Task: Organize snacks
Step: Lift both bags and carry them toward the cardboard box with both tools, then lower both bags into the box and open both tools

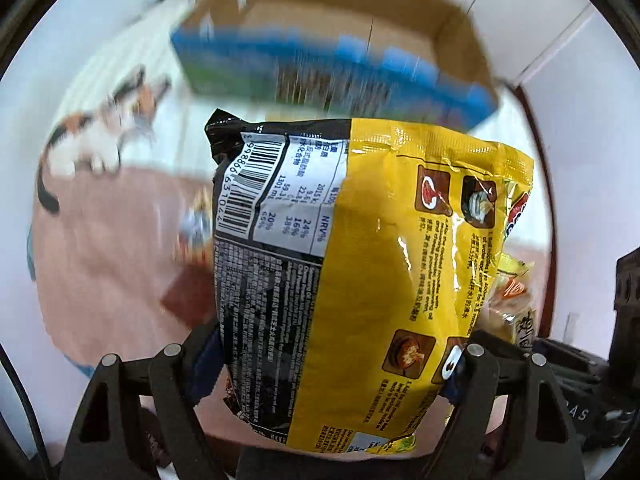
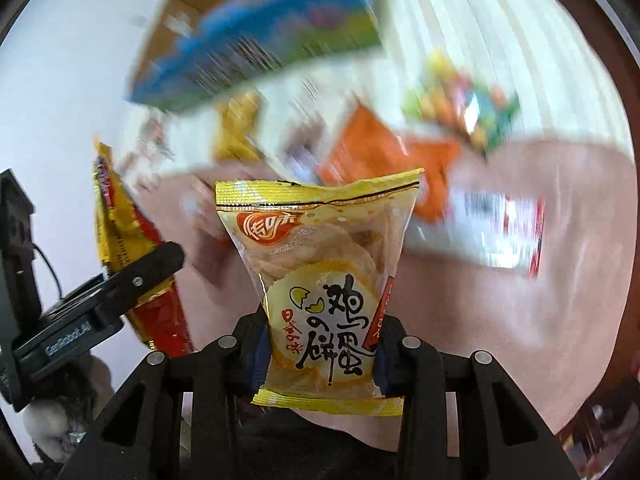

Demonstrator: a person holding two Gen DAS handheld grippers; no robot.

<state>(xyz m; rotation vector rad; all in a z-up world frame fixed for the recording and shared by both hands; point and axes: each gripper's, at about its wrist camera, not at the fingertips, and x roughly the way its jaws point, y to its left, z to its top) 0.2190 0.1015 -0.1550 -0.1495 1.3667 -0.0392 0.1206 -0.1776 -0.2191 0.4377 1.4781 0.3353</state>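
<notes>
A pink tabletop [image 1: 104, 240] spreads below, blurred, with a white-and-cream striped cloth [image 2: 480, 40] covering its far part. On the left of that cloth sits a blurred figure in white, orange and black [image 1: 100, 136]; what it is cannot be told. White cabinet doors [image 1: 532, 20] stand behind, beyond the tabletop's dark red-brown edge [image 1: 538, 128].

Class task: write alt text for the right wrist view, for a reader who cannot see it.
The right gripper is shut on a small yellow cracker packet, held upright. Behind it, blurred, lie other snack packets on a pink cloth, and a blue carton sits by a cardboard box.
</notes>
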